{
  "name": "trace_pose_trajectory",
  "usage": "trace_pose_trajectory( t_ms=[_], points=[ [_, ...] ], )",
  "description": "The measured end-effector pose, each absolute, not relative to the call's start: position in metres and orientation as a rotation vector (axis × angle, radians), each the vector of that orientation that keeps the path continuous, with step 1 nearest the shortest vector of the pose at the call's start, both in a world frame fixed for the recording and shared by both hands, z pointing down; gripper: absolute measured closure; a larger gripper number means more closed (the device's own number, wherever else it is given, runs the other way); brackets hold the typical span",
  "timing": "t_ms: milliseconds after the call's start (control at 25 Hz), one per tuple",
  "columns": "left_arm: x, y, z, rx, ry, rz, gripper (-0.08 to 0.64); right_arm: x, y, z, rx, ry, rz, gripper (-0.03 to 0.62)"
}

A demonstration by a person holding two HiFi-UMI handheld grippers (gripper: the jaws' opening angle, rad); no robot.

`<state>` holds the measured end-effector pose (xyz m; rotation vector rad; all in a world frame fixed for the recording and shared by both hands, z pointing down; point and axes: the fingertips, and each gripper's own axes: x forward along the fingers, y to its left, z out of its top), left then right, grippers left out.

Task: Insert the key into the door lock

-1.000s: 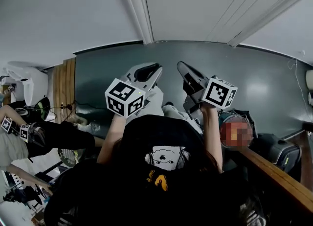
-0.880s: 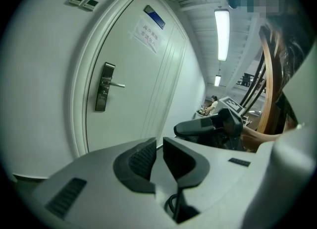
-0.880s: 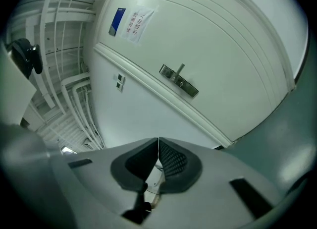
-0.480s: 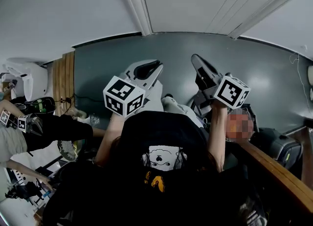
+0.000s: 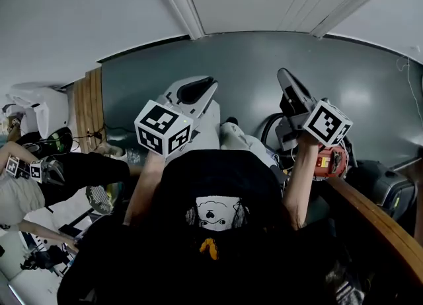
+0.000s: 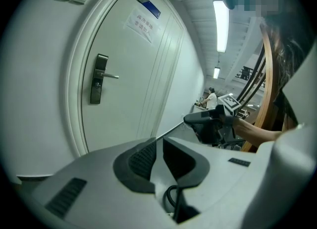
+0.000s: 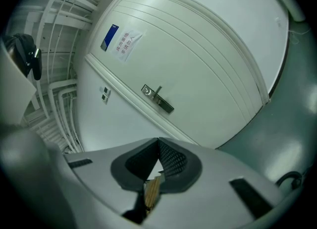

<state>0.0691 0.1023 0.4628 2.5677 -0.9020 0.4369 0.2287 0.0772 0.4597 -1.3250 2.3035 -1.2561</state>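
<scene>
The right hand-held gripper (image 7: 158, 143) pinched the key (image 7: 152, 192), well away from the door lock (image 7: 157, 99). The left hand-held gripper (image 6: 159, 140) was closed tight and empty, also well away from it.

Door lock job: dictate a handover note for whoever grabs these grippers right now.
Right gripper: fingers shut on the brass-coloured key.
Left gripper: fingers together, holding nothing.
Door lock: on the white door ahead, well clear of both grippers.
Done: key is in the grip.
Left: carry it to the lock, line it up, insert it.
</scene>
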Motion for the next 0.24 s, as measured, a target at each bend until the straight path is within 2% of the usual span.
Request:
trace_pose_trajectory(
  t_ms=[240],
  points=[
    [0.0796,0.0992,0.4634,2.572,-0.870,0.444,0.514,0.2311,0.0748,0.4661,-1.348,2.298,-1.282,0.588]
  ],
)
